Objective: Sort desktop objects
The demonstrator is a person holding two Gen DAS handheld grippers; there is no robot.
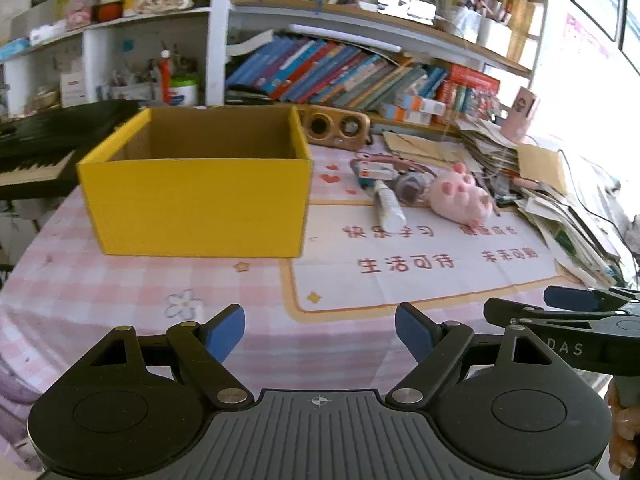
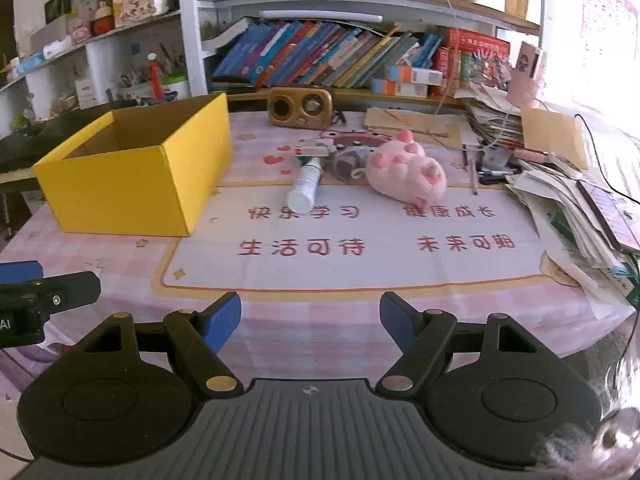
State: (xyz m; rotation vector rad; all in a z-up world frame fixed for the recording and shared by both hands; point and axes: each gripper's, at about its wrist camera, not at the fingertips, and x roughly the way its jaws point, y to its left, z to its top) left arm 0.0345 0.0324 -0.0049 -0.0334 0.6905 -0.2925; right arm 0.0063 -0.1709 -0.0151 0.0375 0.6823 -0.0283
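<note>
Two grippers, nothing held: both hover over the near edge of the desk, and the loose things lie well ahead of them.

Left wrist view, tool: left gripper (image 1: 320,330) has its blue pads (image 1: 226,332) wide apart, with only checked cloth between them.
Left wrist view, targets: white bottle (image 1: 387,204) and pink plush pig (image 1: 460,196) lie ahead and off to the right; the yellow box (image 1: 196,200) stands ahead to the left, open side up.
Left wrist view, neighbour: right gripper (image 1: 568,300) pokes in from the right edge, on the side of the objects.

Right wrist view, tool: right gripper (image 2: 310,320) has its jaws opening, with nothing between them.
Right wrist view, targets: white bottle (image 2: 306,190) sits almost straight ahead, its long axis running away from the tool with a slight lean, base end nearest; plush pig (image 2: 408,172) just right of it.
Right wrist view, box: yellow box (image 2: 132,184) off to the left.

Judgement: the right hand looks better lined up for the bottle.
</note>
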